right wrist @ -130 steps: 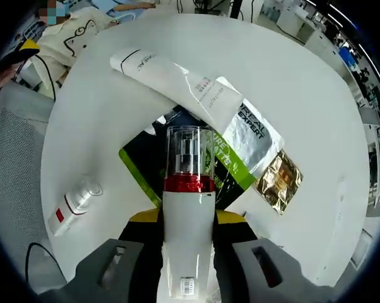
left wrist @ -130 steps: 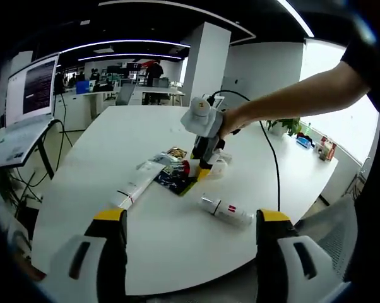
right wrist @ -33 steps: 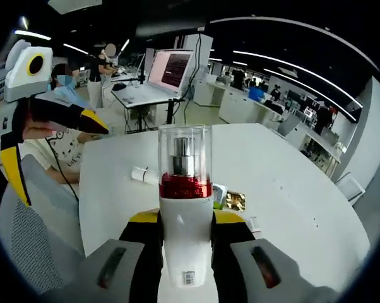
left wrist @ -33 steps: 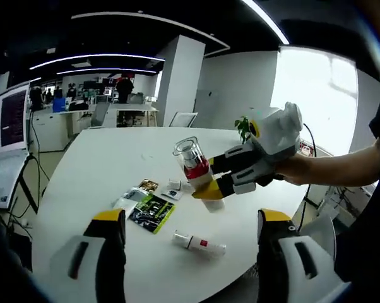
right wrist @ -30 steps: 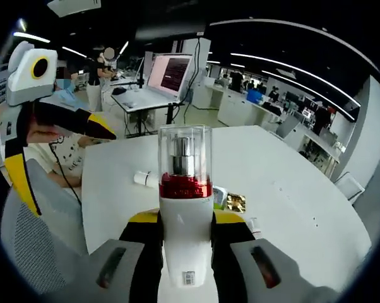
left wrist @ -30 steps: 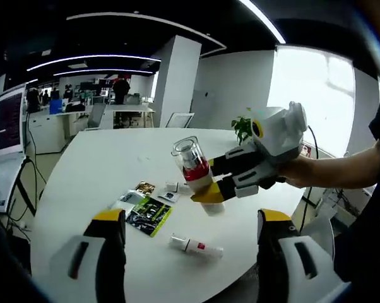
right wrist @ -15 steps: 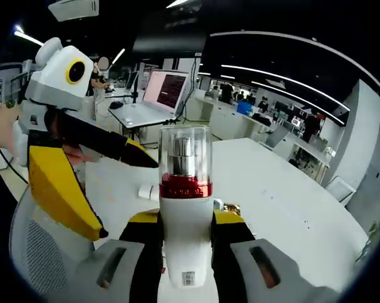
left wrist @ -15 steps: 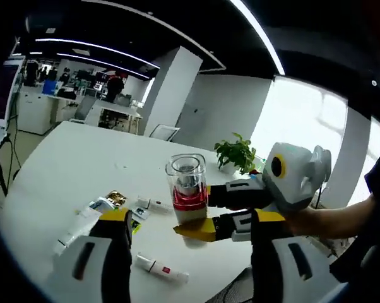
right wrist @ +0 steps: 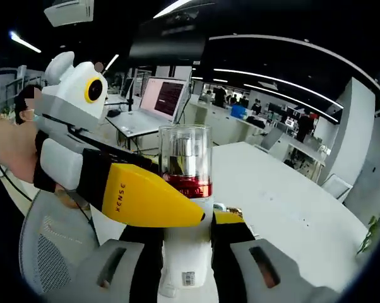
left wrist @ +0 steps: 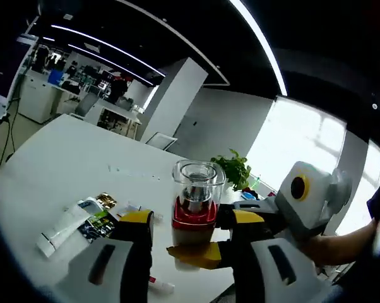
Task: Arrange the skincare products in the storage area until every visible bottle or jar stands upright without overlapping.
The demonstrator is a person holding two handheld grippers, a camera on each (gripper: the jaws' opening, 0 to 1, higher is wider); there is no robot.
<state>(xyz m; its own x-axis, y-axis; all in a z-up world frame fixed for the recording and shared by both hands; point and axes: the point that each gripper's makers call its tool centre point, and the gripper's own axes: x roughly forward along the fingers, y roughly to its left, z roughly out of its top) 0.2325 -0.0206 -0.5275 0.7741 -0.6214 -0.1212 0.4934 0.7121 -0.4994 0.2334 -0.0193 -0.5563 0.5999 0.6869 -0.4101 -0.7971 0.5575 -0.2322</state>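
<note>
A white pump bottle [right wrist: 185, 189] with a clear cap and a red band stands upright in the air, and my right gripper [right wrist: 187, 222] is shut on its lower body. In the left gripper view the same bottle [left wrist: 196, 202] sits between my left gripper's [left wrist: 193, 221] two yellow-tipped jaws, with a narrow gap on each side, so that gripper is open. The right gripper [left wrist: 209, 243] reaches in there from the right. One yellow finger [right wrist: 149, 196] of the left gripper crosses in front of the bottle in the right gripper view.
On the white table [left wrist: 45, 158] lie a white tube [left wrist: 62, 226], a green sachet [left wrist: 96, 225], a gold sachet [left wrist: 105, 201] and a small white bottle [left wrist: 158, 285] on its side. A plant [left wrist: 234, 169] stands at the far edge. A laptop [right wrist: 165, 95] and a mesh chair [right wrist: 48, 252] are nearby.
The left gripper has come in close around the held bottle and its jaws have narrowed. The right gripper keeps the bottle upright, lifted off the table.
</note>
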